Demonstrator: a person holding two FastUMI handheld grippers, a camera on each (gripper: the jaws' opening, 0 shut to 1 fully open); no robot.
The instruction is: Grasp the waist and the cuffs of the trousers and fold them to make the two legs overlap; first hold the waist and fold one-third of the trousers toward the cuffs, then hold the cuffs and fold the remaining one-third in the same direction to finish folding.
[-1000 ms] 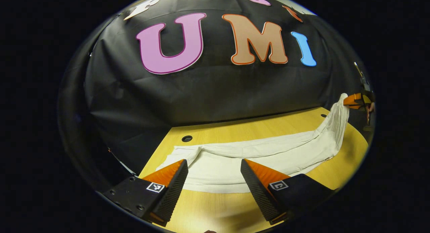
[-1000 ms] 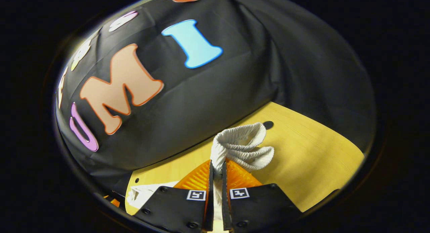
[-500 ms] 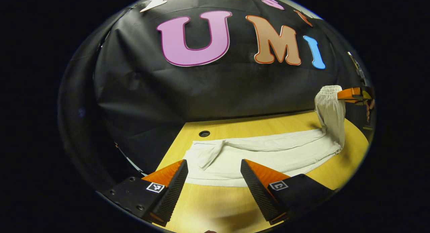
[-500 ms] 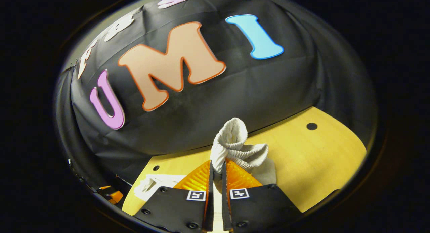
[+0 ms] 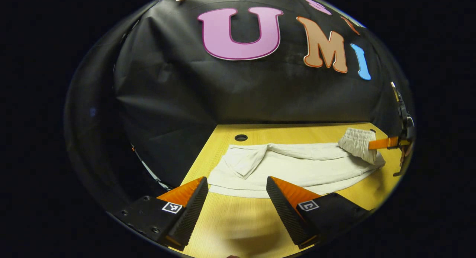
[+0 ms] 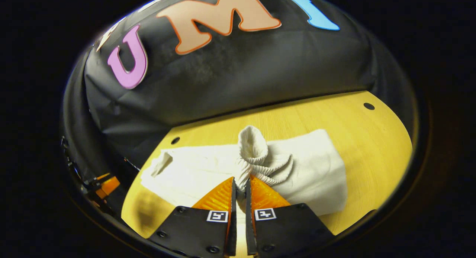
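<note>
Cream trousers (image 5: pixel 297 168) lie stretched across the yellow wooden table (image 5: pixel 238 221), legs overlapped, with a cuff corner flipped up at the left end (image 5: pixel 245 161). My right gripper (image 6: pixel 240 180) is shut on the ribbed elastic waist (image 6: pixel 260 161), held bunched low over the folded-over trouser part (image 6: pixel 316 168). From the left gripper view that right gripper (image 5: pixel 386 142) sits at the far right, gripping the waist (image 5: pixel 355 142). My left gripper (image 5: pixel 236 183) stands open just short of the near edge of the trousers, nothing between its fingers.
The table has round holes near the back edge (image 5: pixel 241 137) (image 6: pixel 369 106). Black cloth wall stands right behind the table. Bare wood lies in front of the trousers (image 5: pixel 238 221). The left gripper (image 6: pixel 106 185) appears at the far left of the right gripper view.
The right gripper has carried the waist from high in the air down and leftward over the trousers, laying that section onto the legs. The left gripper has backed off slightly, still open.
</note>
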